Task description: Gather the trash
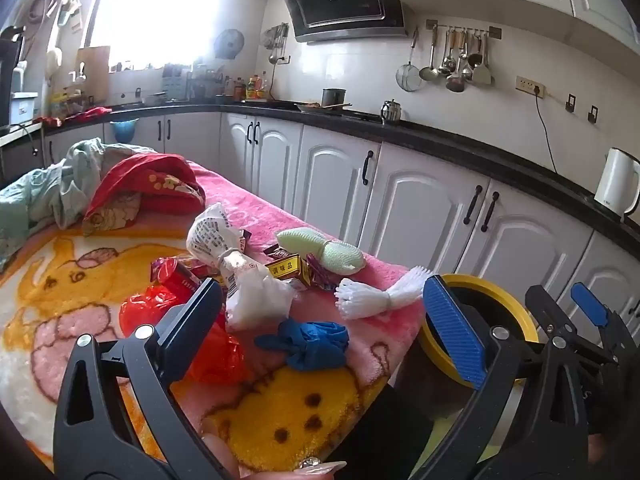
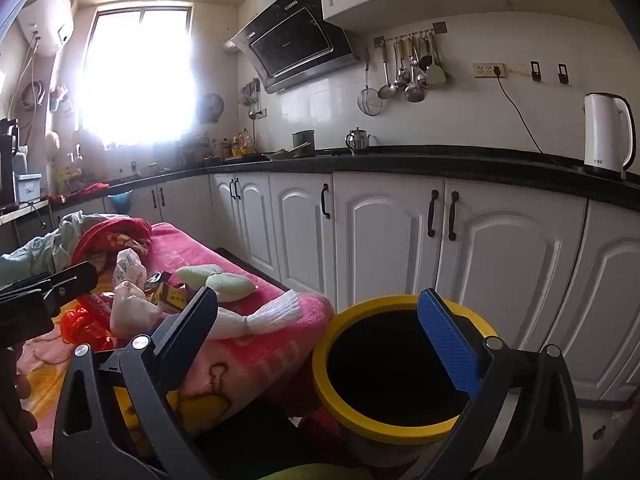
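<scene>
A pile of trash lies on the blanket-covered table (image 1: 60,264): a crumpled blue glove (image 1: 308,340), a red plastic bag (image 1: 208,344), a white printed bag (image 1: 236,276), a yellow box (image 1: 288,270), a white brush (image 1: 380,296) and a green sponge (image 1: 324,250). A yellow-rimmed bin (image 2: 384,368) stands beside the table's right end. My left gripper (image 1: 324,320) is open and empty, hovering just above the blue glove. My right gripper (image 2: 320,340) is open and empty over the bin's left rim; it also shows in the left wrist view (image 1: 576,316).
Bunched red and green cloths (image 1: 132,188) lie at the table's far end. White cabinets (image 2: 400,240) under a black counter run along the right, close behind the bin. A white kettle (image 2: 608,136) stands on the counter.
</scene>
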The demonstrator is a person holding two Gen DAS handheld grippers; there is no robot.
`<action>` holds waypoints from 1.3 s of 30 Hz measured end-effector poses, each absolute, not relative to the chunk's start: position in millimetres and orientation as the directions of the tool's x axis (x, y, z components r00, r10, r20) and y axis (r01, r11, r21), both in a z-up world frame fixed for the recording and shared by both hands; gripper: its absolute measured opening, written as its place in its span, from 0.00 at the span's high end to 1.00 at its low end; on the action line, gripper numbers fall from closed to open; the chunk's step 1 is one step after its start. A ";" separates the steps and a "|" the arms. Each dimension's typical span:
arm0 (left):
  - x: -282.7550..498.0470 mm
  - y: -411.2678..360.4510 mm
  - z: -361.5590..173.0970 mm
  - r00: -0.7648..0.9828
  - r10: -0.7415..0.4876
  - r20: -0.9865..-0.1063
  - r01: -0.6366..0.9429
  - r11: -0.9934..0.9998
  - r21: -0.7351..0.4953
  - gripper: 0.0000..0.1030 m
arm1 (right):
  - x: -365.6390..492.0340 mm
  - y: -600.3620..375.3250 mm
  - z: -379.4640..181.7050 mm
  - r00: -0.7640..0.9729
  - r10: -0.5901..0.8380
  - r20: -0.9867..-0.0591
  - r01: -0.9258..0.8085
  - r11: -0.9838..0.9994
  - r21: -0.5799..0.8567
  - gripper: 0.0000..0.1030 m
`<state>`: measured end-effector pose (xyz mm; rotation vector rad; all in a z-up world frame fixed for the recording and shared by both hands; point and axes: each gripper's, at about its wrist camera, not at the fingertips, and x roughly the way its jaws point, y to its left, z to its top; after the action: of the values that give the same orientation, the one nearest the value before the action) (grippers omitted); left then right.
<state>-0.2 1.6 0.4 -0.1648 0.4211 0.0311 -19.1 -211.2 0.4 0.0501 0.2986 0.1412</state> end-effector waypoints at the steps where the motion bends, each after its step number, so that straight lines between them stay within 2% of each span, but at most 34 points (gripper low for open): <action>1: 0.0 2.5 0.6 0.913 -0.006 -0.408 -0.062 0.986 -0.153 0.10 | -19.1 -211.4 0.6 0.946 0.148 -0.290 -0.133 0.989 0.070 0.06; 4: -3.5 -10.3 3.3 0.914 0.017 -0.406 -0.072 0.990 -0.121 0.10 | -19.7 -211.2 1.3 0.946 0.154 -0.287 -0.138 0.988 0.074 0.06; 39: -6.1 -1.1 4.1 0.919 -0.003 -0.394 -0.061 0.987 -0.150 0.10 | -19.6 -215.0 3.3 0.946 0.150 -0.288 -0.133 0.988 0.077 0.06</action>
<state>-6.1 -1.1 4.1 -0.1606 0.4039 0.0298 -19.6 -215.0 3.3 0.0572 0.2977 0.1440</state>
